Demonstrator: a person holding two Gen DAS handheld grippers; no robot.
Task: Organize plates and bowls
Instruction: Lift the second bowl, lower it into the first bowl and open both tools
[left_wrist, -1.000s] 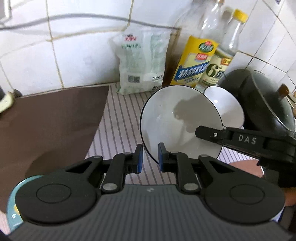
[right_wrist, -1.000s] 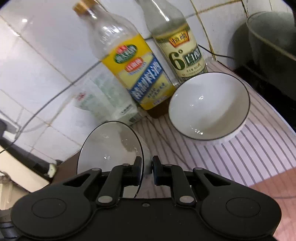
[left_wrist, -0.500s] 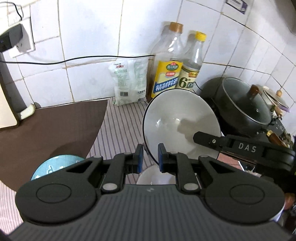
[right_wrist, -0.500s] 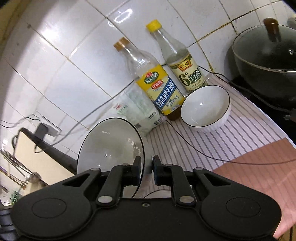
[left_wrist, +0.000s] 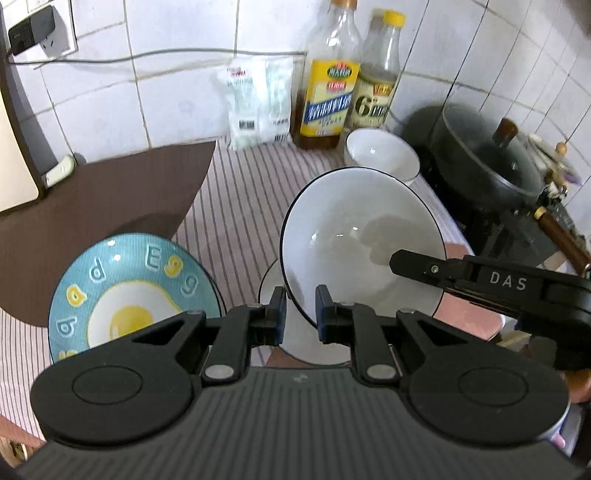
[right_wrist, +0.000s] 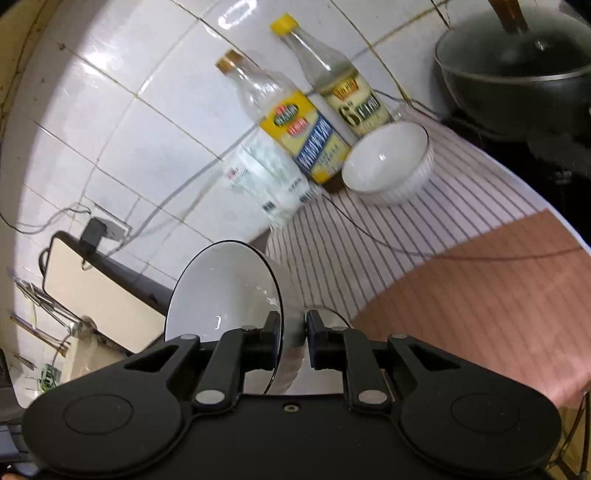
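Bowl (left_wrist: 354, 236) first — white, glossy, thin black rim, tilted on edge above another white dish on my striped cloth (left_wrist: 236, 206). Right gripper (right_wrist: 292, 339) clamps its rim; left gripper (left_wrist: 300, 310) straddles the near rim, contact unclear — I cannot tell.

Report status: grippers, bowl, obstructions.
Left gripper and right gripper both shut on large black-rimmed white bowl, held tilted. Second white bowl directly beneath; blue egg-pattern plate alongside.

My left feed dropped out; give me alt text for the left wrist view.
Both grippers clamp a tilted white bowl by its rim: left gripper at the near edge, right gripper from the right. A blue egg plate lies left on the striped mat.
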